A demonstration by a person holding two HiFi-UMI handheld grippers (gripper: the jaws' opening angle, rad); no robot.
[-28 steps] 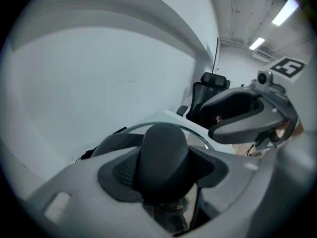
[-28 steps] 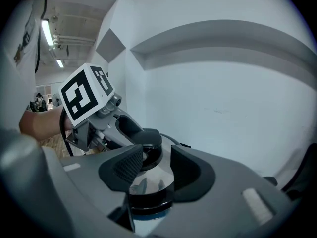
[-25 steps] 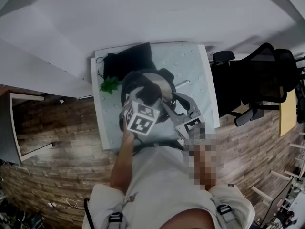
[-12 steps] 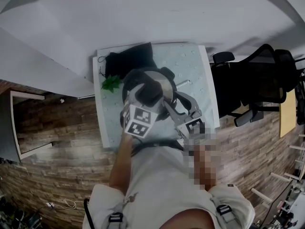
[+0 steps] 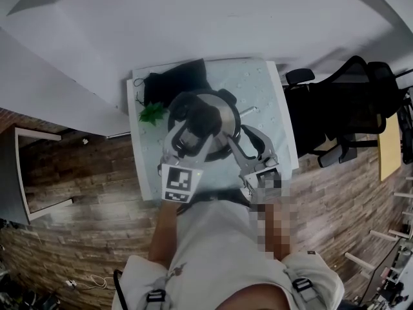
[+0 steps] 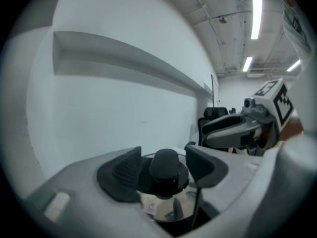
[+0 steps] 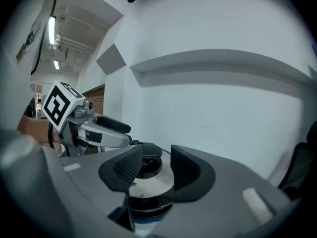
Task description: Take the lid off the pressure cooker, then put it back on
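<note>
A white table (image 5: 261,82) with a faint dotted top is standing on a wooden floor (image 5: 84,173), its far edge meeting a pale wall. A pressure cooker (image 5: 226,116) is sitting near the table's middle. A black bag (image 5: 171,79) is lying at the far left corner, with a green leaf (image 5: 150,113) just in front of it. A small metal rod (image 5: 248,113) is lying to the right of the cooker.

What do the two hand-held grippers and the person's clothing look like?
Both the left hand-held gripper and the right hand-held gripper have smooth grey bodies, black ribbed pads and a white cube printed with black square markers. The person wears a light top.
</note>
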